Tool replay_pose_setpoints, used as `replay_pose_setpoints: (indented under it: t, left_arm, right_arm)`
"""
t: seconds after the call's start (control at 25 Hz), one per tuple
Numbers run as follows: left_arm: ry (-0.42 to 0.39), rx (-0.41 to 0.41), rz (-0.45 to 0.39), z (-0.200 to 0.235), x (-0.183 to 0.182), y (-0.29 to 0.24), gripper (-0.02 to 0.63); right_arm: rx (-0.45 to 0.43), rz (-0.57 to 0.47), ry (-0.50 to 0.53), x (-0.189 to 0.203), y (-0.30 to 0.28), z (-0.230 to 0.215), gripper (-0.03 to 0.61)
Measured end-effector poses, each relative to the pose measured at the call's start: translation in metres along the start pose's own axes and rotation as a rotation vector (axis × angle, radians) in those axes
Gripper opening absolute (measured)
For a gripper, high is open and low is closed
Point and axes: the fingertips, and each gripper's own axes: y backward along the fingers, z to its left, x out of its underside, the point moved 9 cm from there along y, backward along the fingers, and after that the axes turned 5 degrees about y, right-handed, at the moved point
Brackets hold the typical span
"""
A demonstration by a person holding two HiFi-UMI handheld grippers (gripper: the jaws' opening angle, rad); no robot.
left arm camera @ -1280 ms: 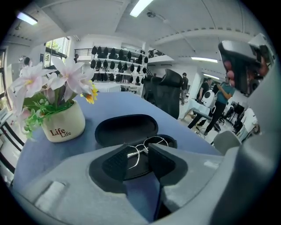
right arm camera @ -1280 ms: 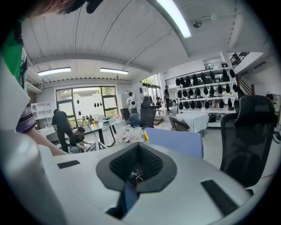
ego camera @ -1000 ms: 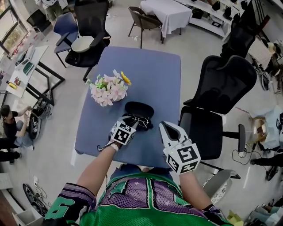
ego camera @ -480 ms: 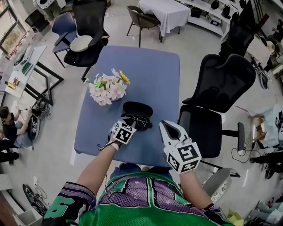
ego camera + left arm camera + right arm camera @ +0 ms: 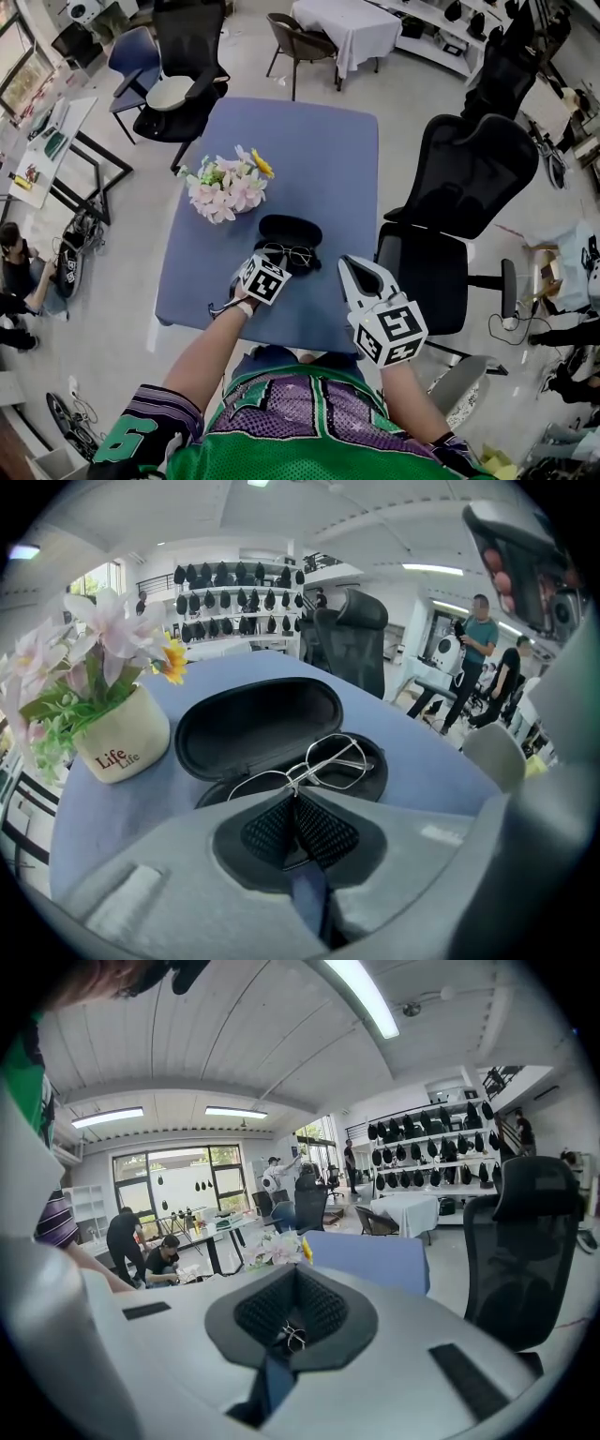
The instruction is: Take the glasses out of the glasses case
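Glasses (image 5: 323, 759) with thin silver wire rims lie in the open black oval hard case (image 5: 253, 726) on the blue table (image 5: 309, 159). The left gripper (image 5: 295, 803) is clamped on their bridge. The right gripper (image 5: 293, 1290) hangs closed and empty at the table's near corner.

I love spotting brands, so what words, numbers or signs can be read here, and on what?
"Life Life": on the cream flower pot, left gripper view.
"9", as it seems: on the person's left sleeve, head view.
Jersey chest print: cut off, unreadable.
Marker cubes: black-and-white square patterns, no words.
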Motion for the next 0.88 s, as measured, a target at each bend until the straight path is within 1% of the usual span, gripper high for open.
replay_pose_setpoints:
  t: [0.12,0.24,0.44,0.6,0.72,0.88]
  left_arm:
    - [0.001,0.005,-0.003,0.000,-0.001,0.001,0.018]
    - [-0.007,0.012,-0.023,0.001,-0.002,0.002,0.017]
    - [0.030,0.020,-0.033,0.004,-0.002,0.010,0.017]
    - [0.029,0.017,-0.061,0.003,-0.006,0.017,0.017]
    - [0.030,0.015,-0.105,0.005,-0.010,0.023,0.017]
    - [0.052,0.017,-0.111,0.007,-0.010,0.032,0.015]
  right_arm:
    - [0.008,-0.004,-0.003,0.001,0.002,0.000,0.000]
    - [0.012,-0.006,-0.013,0.002,0.003,0.000,0.000]
    - [0.018,-0.014,-0.014,0.001,0.006,0.003,0.000]
    - [0.030,-0.016,-0.013,0.000,0.009,0.005,0.000]
    - [0.037,-0.018,-0.008,-0.002,0.011,0.008,0.000]
    - [0.047,-0.022,-0.004,-0.005,0.013,0.012,0.000]
